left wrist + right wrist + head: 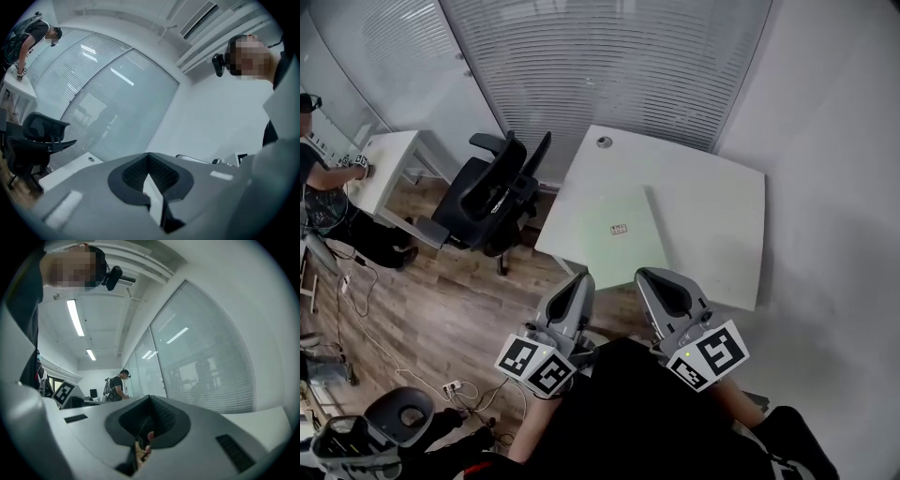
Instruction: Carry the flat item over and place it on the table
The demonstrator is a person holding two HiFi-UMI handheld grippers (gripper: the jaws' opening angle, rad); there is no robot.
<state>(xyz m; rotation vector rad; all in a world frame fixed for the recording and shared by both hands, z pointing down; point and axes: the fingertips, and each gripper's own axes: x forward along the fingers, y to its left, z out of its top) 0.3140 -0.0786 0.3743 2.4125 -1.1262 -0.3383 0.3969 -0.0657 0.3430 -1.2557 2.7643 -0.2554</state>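
Note:
The flat item (614,234) is a thin pale-green sheet with a small label. It hangs in the air in front of me, its far part over the white table (712,206) and its near edge past the table's front edge. My left gripper (577,281) is shut on the near left edge. In the left gripper view the sheet (154,199) shows edge-on as a white sliver between the closed jaws of that gripper (151,174). My right gripper (656,277) grips the near right edge, and the right gripper view shows its jaws (149,420) together.
A black office chair (492,197) stands left of the table. Further left a person (319,178) works at another white desk (389,164). Cables (459,386) lie on the wooden floor beside a second chair (384,427). Blinds (609,56) back the table.

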